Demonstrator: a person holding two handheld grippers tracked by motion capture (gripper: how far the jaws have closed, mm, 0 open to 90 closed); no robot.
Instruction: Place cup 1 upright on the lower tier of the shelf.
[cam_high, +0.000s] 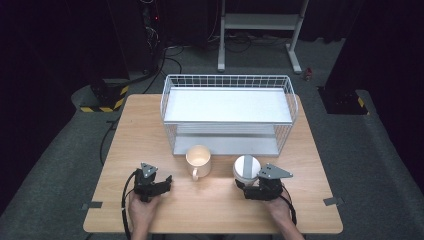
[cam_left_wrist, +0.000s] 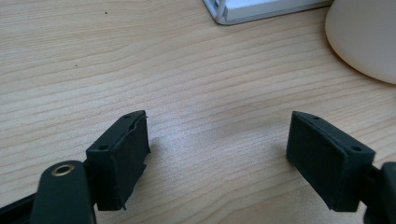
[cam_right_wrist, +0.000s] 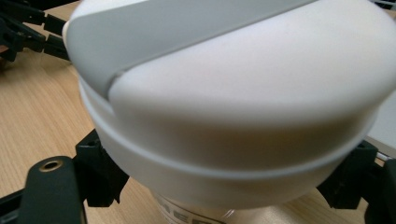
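Broadly, we see the desk (cam_high: 150, 125) across the middle of the frame, a white wire basket (cam_high: 227, 112) at its upper centre. Below it stand a cream mug (cam_high: 198, 159) and, right of centre, a white lidded container (cam_high: 247, 167), which our right hand-held gripper (cam_high: 248, 186) grasps. Our left hand-held gripper (cam_high: 167, 182), lower left, is released over bare wood.

Left gripper (cam_high: 167, 181) gapes wide on nothing; right gripper (cam_high: 241, 182) clamps.
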